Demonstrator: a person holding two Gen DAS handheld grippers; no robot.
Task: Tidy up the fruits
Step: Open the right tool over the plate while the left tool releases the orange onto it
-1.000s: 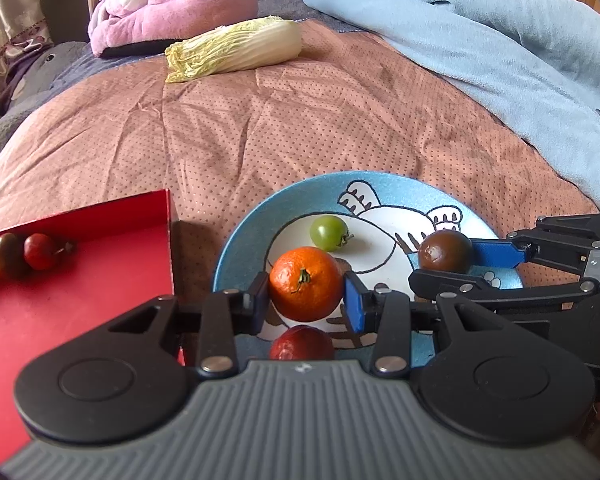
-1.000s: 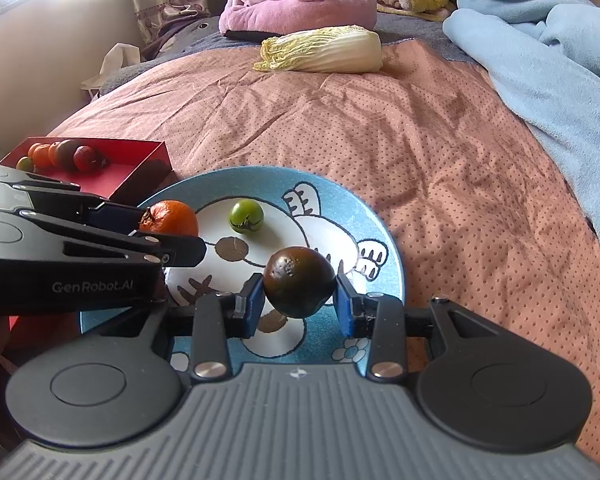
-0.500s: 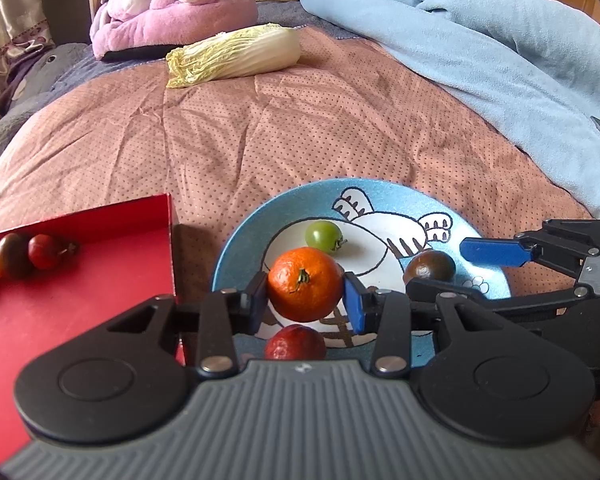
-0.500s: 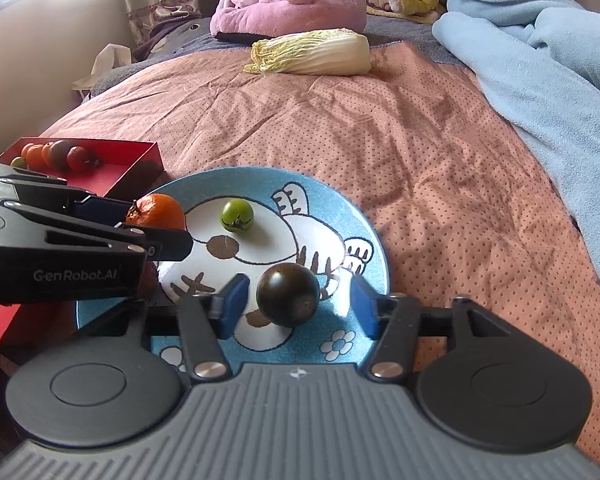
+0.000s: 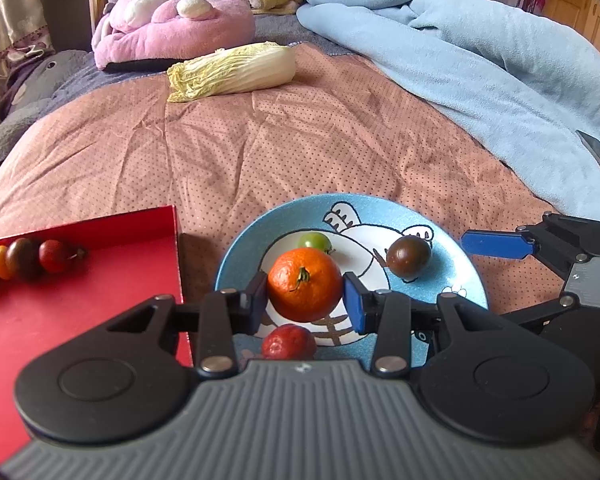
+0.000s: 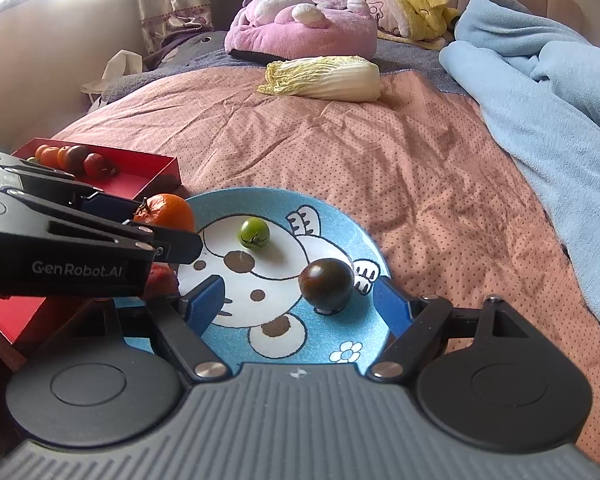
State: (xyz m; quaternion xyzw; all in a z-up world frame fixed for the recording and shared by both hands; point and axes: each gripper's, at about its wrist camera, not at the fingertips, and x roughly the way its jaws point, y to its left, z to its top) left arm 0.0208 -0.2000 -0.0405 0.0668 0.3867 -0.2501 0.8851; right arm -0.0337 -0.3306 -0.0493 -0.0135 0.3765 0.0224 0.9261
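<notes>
My left gripper [image 5: 305, 300] is shut on an orange tangerine [image 5: 305, 284], held just over the blue cartoon plate [image 5: 236, 256]. On the plate lie a green tomato [image 5: 315, 240], a red fruit [image 5: 288, 347] under my left fingers, and a dark tomato [image 5: 409, 255]. In the right wrist view the jaws of my right gripper [image 6: 298, 296] are opening. The dark tomato [image 6: 327, 284] rests on the plate [image 6: 332, 216] between them, nearer the right pad, and neither pad presses on it. The tangerine [image 6: 168, 210] shows at the left.
A red tray [image 5: 80, 320] left of the plate holds several small tomatoes [image 5: 24, 258] along its far side. A napa cabbage [image 5: 232, 70], a pink plush [image 5: 172, 28] and a blue blanket [image 5: 480, 52] lie farther back and to the right on the bed.
My right gripper's jaws have spread apart and let go of the dark tomato, which now lies on the plate. The left gripper keeps its hold on the tangerine.
</notes>
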